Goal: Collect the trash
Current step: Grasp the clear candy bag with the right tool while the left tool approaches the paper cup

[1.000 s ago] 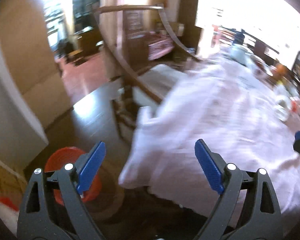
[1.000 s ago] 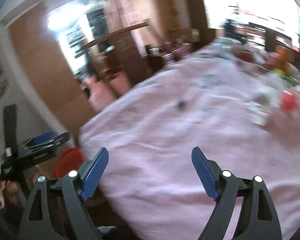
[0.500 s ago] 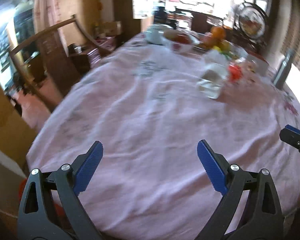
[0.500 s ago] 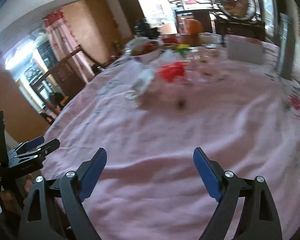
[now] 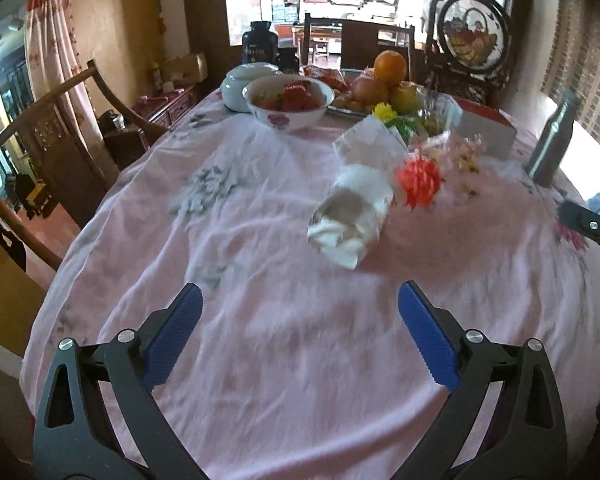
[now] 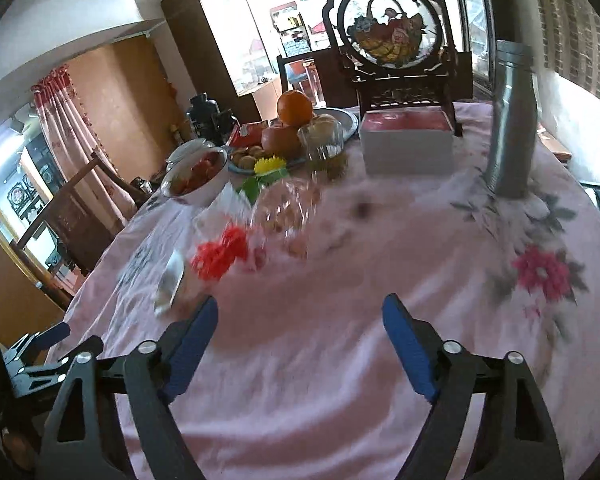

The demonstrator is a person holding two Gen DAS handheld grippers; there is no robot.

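Note:
A crumpled white wrapper [image 5: 350, 216] lies on the pink tablecloth [image 5: 260, 360] near the table's middle; it also shows at the left in the right wrist view [image 6: 171, 280]. A red paper flower [image 5: 418, 182] lies beside it, and shows in the right wrist view [image 6: 220, 254] too. A clear crinkled plastic piece [image 6: 286, 210] lies behind the flower. My left gripper [image 5: 300, 324] is open and empty over the near tablecloth. My right gripper [image 6: 300, 326] is open and empty, nearer the flower.
A bowl of red food [image 5: 288, 102], a fruit plate with an orange [image 5: 389, 67], a white box [image 6: 406, 142] and a steel bottle [image 6: 514, 120] stand at the back. A wooden chair [image 5: 40, 132] is at the left.
Both views swung from the floor and table edge up onto the table. The wrapper and flower are now nearer and centred ahead of both grippers.

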